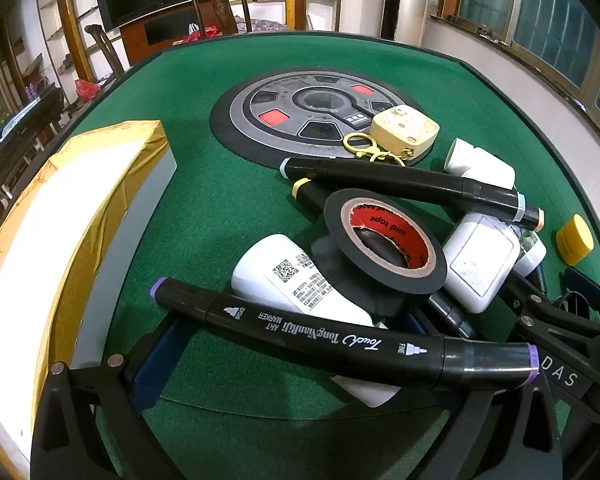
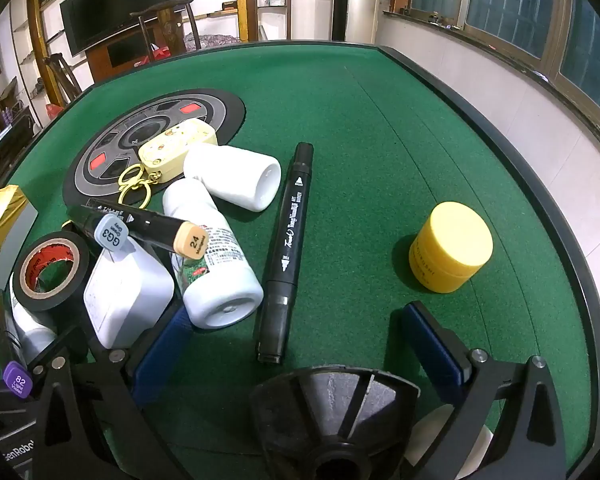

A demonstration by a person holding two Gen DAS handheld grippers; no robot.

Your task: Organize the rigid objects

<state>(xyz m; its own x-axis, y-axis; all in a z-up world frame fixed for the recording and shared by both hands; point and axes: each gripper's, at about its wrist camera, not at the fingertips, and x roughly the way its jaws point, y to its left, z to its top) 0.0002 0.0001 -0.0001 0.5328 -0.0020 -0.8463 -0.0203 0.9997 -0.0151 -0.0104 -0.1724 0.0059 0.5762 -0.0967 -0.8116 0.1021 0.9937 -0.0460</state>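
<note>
In the left wrist view my left gripper (image 1: pixel 296 356) is open, with a black purple-capped marker (image 1: pixel 340 336) lying across its fingers. Behind it lie a white bottle (image 1: pixel 296 280), a black tape roll (image 1: pixel 384 240), a white charger (image 1: pixel 476 260), two more black markers (image 1: pixel 412 184) and a cream keychain case (image 1: pixel 404 130). In the right wrist view my right gripper (image 2: pixel 300 340) is open and empty over a black marker (image 2: pixel 286 248). A yellow jar (image 2: pixel 450 252) stands to its right. White bottles (image 2: pixel 216 264) (image 2: pixel 236 178), the charger (image 2: pixel 124 296) and the tape roll (image 2: pixel 48 272) lie at its left.
A white box with gold tape (image 1: pixel 56 240) stands at the left on the green felt table (image 1: pixel 228 208). A round grey and black panel (image 1: pixel 300 112) sits in the table's middle. The raised table rim (image 2: pixel 540 200) runs along the right. Chairs and shelves stand beyond.
</note>
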